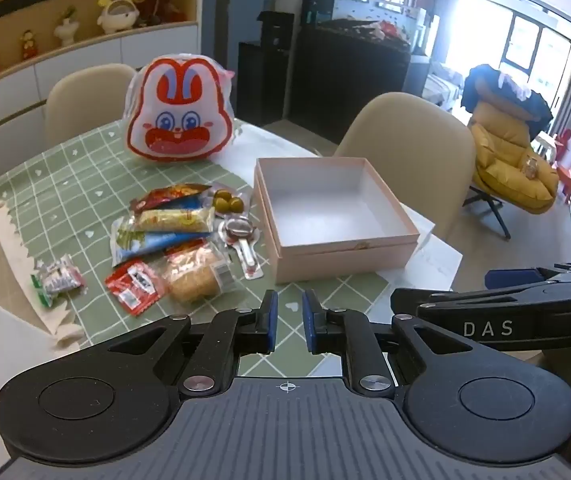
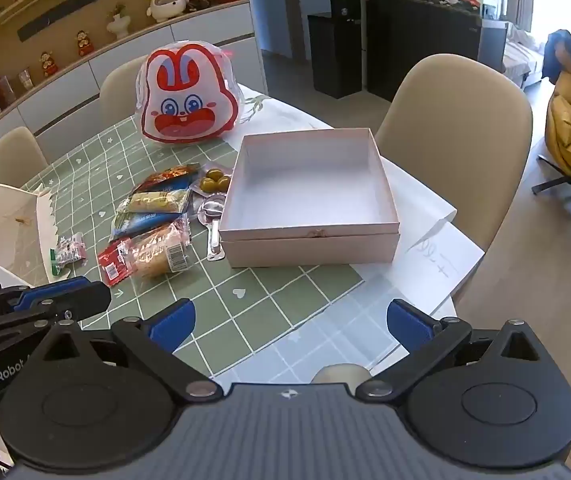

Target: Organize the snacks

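An empty pink box (image 1: 337, 248) (image 2: 309, 240) stands open on the table. Left of it lies a pile of snack packets (image 1: 173, 232) (image 2: 153, 216): a bread packet (image 1: 195, 270) (image 2: 161, 254), a red sachet (image 1: 135, 286), green olives (image 1: 227, 202) (image 2: 213, 178) and a small candy (image 1: 57, 280) (image 2: 67, 254). My left gripper (image 1: 287, 320) hovers above the table's near edge, jaws nearly closed with a small gap, holding nothing. My right gripper (image 2: 289, 322) is wide open and empty, near the table's front edge.
A big rabbit-face bag (image 1: 179, 114) (image 2: 189, 98) stands at the back. A green checked cloth (image 1: 77, 184) covers the table. White paper (image 2: 437, 256) lies right of the box. A white torn box (image 2: 1, 216) sits at left. Beige chairs (image 2: 453, 120) surround the table.
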Available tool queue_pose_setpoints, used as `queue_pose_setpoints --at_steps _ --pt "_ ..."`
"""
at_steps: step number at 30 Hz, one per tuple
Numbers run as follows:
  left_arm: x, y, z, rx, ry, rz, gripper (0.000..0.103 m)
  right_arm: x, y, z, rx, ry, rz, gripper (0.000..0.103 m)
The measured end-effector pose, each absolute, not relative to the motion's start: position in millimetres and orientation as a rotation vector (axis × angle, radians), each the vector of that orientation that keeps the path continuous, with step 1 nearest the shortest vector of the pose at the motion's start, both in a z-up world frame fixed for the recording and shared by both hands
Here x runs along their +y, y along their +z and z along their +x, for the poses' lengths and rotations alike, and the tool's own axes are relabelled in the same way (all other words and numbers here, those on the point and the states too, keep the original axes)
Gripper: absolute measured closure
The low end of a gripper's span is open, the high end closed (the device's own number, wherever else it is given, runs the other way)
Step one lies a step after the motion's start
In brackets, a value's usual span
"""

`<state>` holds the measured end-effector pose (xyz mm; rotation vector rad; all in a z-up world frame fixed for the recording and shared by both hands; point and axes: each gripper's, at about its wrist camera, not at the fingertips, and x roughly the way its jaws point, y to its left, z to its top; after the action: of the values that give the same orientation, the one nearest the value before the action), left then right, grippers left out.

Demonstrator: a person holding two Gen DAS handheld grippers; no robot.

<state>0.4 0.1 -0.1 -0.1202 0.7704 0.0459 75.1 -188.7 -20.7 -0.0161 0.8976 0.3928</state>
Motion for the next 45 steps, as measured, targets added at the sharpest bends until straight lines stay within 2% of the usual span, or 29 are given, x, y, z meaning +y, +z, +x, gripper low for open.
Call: queue_pose_setpoints --at_steps 45 --pt "-4 -8 1 0.815 0.038 -0.156 0.085 -188 -26 75 0.927 0.398 -0.021 0.0"
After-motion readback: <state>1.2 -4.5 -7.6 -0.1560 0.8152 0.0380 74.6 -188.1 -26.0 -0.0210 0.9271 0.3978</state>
